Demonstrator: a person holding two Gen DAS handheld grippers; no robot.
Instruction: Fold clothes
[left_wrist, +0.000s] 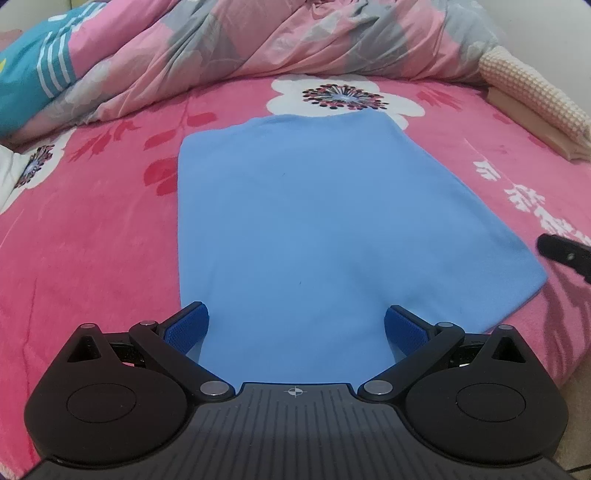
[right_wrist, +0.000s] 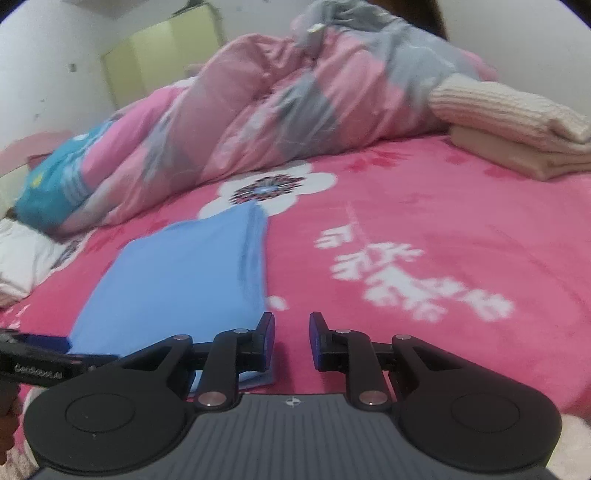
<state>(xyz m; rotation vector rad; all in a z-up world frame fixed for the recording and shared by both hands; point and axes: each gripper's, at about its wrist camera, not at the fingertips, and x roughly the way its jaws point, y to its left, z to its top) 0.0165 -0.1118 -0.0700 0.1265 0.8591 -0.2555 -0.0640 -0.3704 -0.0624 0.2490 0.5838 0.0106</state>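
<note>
The left hand-held gripper (left_wrist: 295, 328) is hovering with its jaws spread wide and empty over the near end of the folded light-blue fabric garment (left_wrist: 314, 229), which is lying flat by the near edge of the pink floral-blanketed bed (left_wrist: 92, 229). The right hand-held gripper (right_wrist: 291, 341), narrowly parted, is gripping nothing just beside the garment's near corner.

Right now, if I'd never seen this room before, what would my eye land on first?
Most likely the blue garment, lying flat and partly folded in the middle of the bright pink flowered bedspread. Behind it a rumpled pink and grey quilt is heaped across the far side of the bed, with folded cream knitwear stacked at the right. In the foreground, the left gripper stands wide open over the garment's near edge.
</note>
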